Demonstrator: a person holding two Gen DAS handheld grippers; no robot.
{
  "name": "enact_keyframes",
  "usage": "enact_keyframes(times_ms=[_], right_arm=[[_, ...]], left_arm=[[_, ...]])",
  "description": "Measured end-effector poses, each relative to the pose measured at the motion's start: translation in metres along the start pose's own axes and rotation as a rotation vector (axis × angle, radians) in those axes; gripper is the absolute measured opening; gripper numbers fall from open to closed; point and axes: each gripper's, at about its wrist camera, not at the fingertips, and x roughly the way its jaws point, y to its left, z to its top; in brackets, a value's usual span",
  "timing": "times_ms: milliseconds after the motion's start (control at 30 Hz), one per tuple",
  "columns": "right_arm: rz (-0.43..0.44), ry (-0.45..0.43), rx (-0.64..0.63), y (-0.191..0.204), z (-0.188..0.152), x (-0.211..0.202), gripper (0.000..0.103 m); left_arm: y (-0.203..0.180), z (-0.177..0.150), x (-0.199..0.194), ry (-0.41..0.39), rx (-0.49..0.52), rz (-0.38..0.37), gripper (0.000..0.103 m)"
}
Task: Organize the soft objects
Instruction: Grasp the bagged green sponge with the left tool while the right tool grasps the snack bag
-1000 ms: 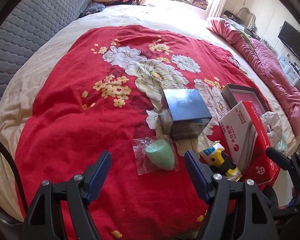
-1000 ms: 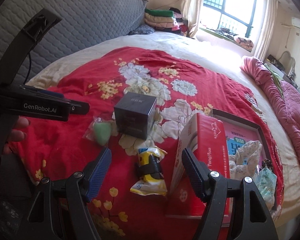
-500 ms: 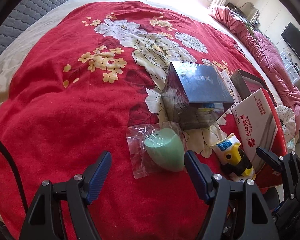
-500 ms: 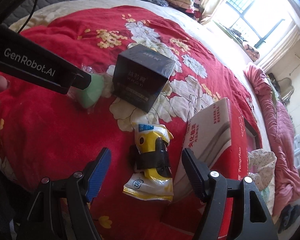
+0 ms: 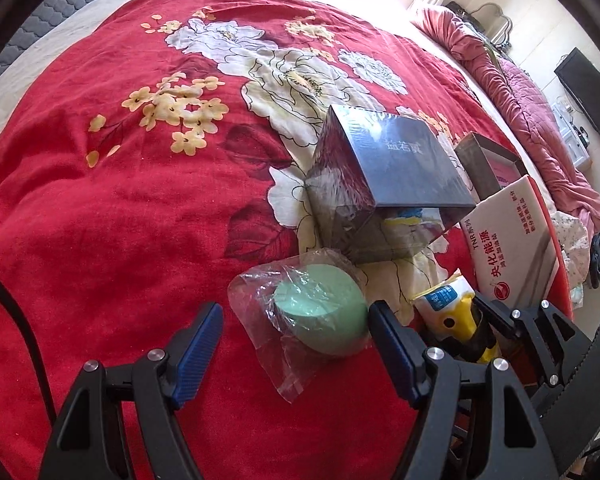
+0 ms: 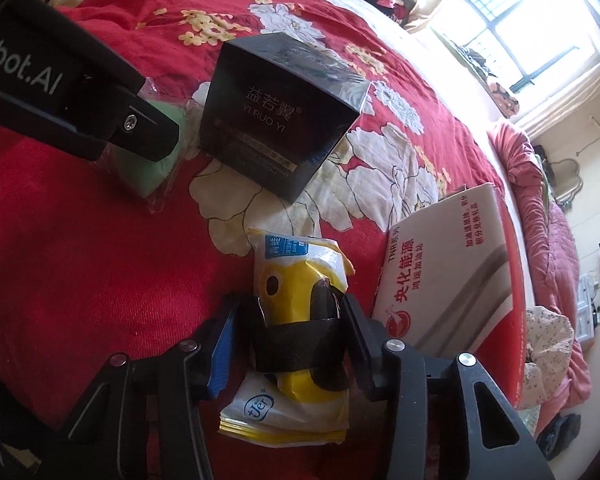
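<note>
I tip my left gripper (image 5: 294, 334) down at the red blanket (image 5: 100, 220). Its jaws are wide open, with nothing squeezed. The green sponge (image 5: 320, 320) in its clear bag lies between them, close by the right finger, and just in front of the black box (image 5: 384, 184).

My right gripper (image 6: 288, 340) tips down too. Its jaws have just been closing, and the yellow packet (image 6: 296, 272) sits between them. The fingers (image 6: 222, 344) look pressed on the black band round its middle. The white and red box (image 6: 444, 272) lies just beside it.
</note>
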Motion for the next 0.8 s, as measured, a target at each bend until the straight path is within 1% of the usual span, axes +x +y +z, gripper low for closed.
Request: enact_keyframes(times_ms=[100,133,200,267,333,433,533,667,800], right_arm=[[0.010,-0.024,0.013,-0.003,0.001,0.001,0.044],[0.018,-0.035,0.025,-0.007,0.001,-0.001,0.043],[0.041,-0.060,0.053,-0.012,0.000,-0.010,0.042],[0.080,-0.094,0.086,-0.018,-0.002,-0.022,0.042],[0.116,-0.123,0.118,-0.025,-0.003,-0.034,0.042],[0.206,-0.172,0.202,-0.040,-0.004,-0.050,0.042],[0.271,-0.240,0.262,-0.052,-0.005,-0.069,0.042],[0.290,-0.322,0.323,-0.073,-0.007,-0.091,0.042],[0.291,-0.371,0.397,-0.098,-0.017,-0.112,0.042]], left_arm=[[-0.002,0.002,0.004,-0.007,-0.003,-0.018,0.074],[-0.002,0.002,0.005,-0.007,-0.007,-0.025,0.072],[-0.003,0.002,0.008,-0.006,-0.023,-0.071,0.054],[-0.001,0.001,0.012,0.000,-0.054,-0.120,0.046],[-0.002,0.001,0.014,-0.007,-0.058,-0.127,0.045],[0.001,-0.002,0.011,-0.019,-0.081,-0.146,0.043],[-0.001,-0.006,-0.008,-0.051,-0.079,-0.117,0.043],[-0.011,-0.012,-0.044,-0.116,-0.062,-0.080,0.043],[-0.032,-0.015,-0.069,-0.153,-0.016,-0.088,0.043]])
